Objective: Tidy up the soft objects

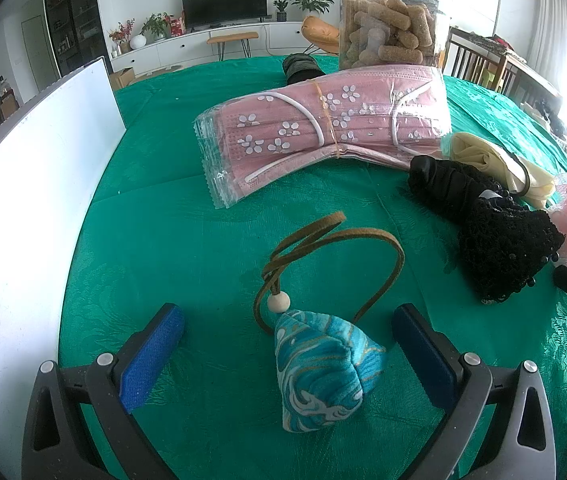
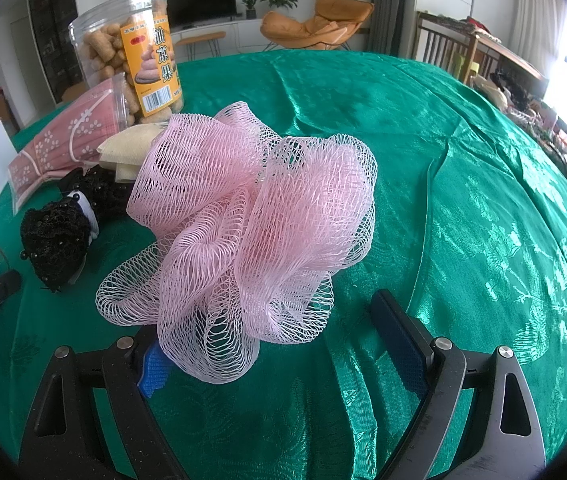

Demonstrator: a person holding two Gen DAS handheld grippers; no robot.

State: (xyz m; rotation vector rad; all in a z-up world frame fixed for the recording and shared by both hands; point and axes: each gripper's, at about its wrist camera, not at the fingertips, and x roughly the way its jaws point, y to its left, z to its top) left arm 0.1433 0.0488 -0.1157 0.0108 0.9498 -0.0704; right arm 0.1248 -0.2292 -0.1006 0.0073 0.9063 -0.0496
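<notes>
Here both grippers' jaws are spread: left gripper (image 1: 288, 334) around the blue sachet (image 1: 321, 368), right gripper (image 2: 279, 330) around the pink mesh pouf (image 2: 251, 216).

Green patterned tablecloth (image 2: 463, 184); pink mesh puff (image 2: 251, 220); turquoise wave-print pouch (image 1: 323, 364) with brown cord (image 1: 323, 248); pink white-flowered masks (image 1: 323, 124); black beaded bundle (image 1: 499, 248); blue gripper pads (image 1: 151, 360)
</notes>
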